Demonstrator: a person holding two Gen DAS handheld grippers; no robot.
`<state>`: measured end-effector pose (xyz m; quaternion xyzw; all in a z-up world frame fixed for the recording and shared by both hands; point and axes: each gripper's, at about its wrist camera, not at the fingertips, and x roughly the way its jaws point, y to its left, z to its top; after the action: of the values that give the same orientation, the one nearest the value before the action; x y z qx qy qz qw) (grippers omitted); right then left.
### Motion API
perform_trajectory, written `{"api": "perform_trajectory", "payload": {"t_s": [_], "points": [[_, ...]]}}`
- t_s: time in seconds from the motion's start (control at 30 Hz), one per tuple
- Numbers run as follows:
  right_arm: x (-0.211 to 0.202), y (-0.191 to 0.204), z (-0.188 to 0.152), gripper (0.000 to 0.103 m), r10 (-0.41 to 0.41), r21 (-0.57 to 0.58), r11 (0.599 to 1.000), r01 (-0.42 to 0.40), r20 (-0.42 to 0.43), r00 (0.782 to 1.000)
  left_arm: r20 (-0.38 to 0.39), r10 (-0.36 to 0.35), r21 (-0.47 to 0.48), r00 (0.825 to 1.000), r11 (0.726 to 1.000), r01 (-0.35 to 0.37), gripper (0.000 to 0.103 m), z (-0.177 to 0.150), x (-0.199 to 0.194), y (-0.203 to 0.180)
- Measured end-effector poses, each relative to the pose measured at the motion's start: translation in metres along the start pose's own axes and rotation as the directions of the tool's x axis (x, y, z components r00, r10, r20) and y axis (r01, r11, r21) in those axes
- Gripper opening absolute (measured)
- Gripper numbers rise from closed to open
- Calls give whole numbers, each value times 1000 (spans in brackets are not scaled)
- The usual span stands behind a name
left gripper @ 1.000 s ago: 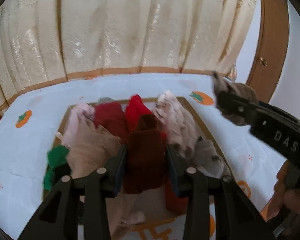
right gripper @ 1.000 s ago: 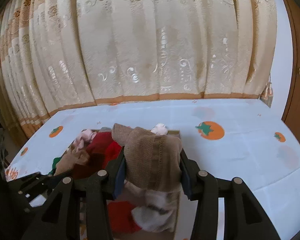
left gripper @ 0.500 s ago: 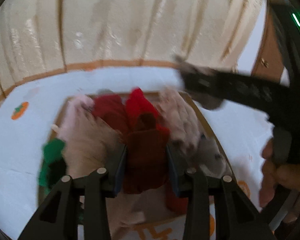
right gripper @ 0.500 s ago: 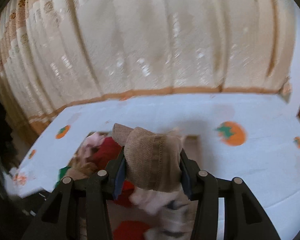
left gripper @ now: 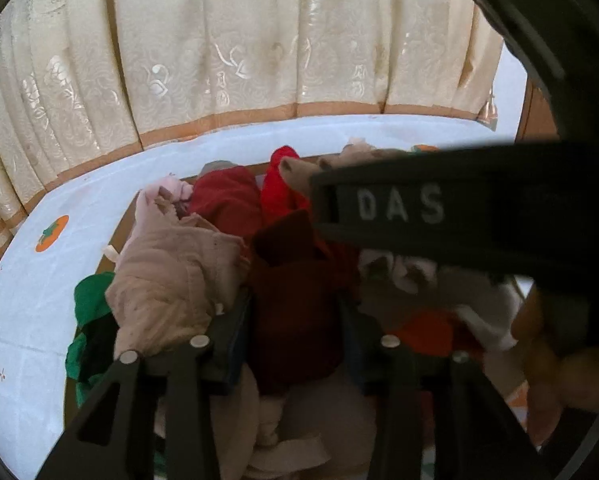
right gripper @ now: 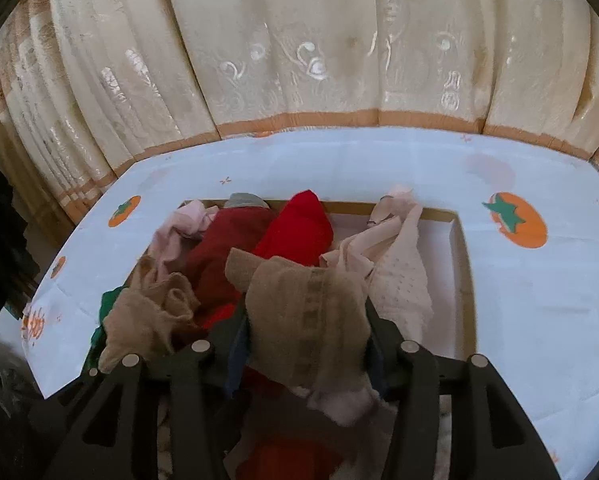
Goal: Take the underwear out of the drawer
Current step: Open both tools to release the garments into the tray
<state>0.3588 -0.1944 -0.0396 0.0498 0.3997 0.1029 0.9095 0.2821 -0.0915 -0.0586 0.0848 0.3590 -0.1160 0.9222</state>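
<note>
Drawer (right gripper: pixel 461 240), shallow wooden tray resting on a white table (right gripper: pixel 519 300) covered in an orange-fruit print, cream curtain (right gripper: pixel 299 60) behind. Contents: assorted underwear, heaped; bright red piece (right gripper: pixel 299 236), maroon piece (right gripper: pixel 223 240), pale pink piece (right gripper: pixel 179 224), cream dotted piece (right gripper: pixel 399 276), green scrap (left gripper: pixel 91 300) at the near left edge. Left claw (left gripper: pixel 295 320): closed narrow on a dark red garment (left gripper: pixel 295 300), positioned low among the heap. Right claw (right gripper: pixel 305 336): closed on a tan knitted garment (right gripper: pixel 307 312), which drapes over both fingers. Change since half a second ago: the right claw with its tan load has swung across in front of the left camera, now blocking much of that view, and sits directly over the drawer rather than off to the side. Whether the tan garment hangs fully clear of the pile cannot be told, probably not quite. Judgement: both pieces are gripped but not yet carried out; lifting away to the table remains.
</note>
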Motion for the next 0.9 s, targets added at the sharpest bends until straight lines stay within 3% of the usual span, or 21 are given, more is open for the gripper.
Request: {"api": "perform_trajectory", "payload": {"t_s": [0.03, 0.13, 0.23, 0.3, 0.37, 0.47, 0.63, 0.8, 0.9], "points": [[3, -3, 1, 53, 13, 18, 1000, -14, 1, 1000, 6, 9, 16, 1000, 1000, -9, 50, 0, 1, -2], [8, -10, 2, 57, 51, 63, 997, -51, -4, 999, 11, 9, 66, 1000, 998, -10, 76, -2, 5, -10], [7, -13, 0, 61, 88, 74, 993, -88, 2, 996, 15, 14, 55, 1000, 998, -15, 77, -3, 2, -10], [1, -16, -1, 69, 118, 90, 989, -117, -1, 993, 5, 0, 43, 1000, 999, 0, 77, -3, -4, -8], [-12, -19, -1, 80, 167, 134, 977, -168, 14, 986, 8, -10, 23, 1000, 1000, 10, 87, -1, -12, -5], [-25, -19, 0, 83, 226, 170, 960, -225, 14, 974, 46, -25, 2, 999, 1000, 25, 99, -2, -29, -2], [-56, -19, -6, 83, 279, 234, 927, -292, 85, 956, 110, 2, -26, 994, 1000, 1, 103, -1, -57, 11], [-76, -22, -13, 83, 351, 303, 875, -378, 139, 926, 96, 12, -62, 995, 998, -6, 103, -3, -70, 20], [-94, -19, -20, 83, 354, 317, 865, -390, 166, 920, 92, 33, -73, 995, 997, -26, 103, -7, -81, 25]]}}
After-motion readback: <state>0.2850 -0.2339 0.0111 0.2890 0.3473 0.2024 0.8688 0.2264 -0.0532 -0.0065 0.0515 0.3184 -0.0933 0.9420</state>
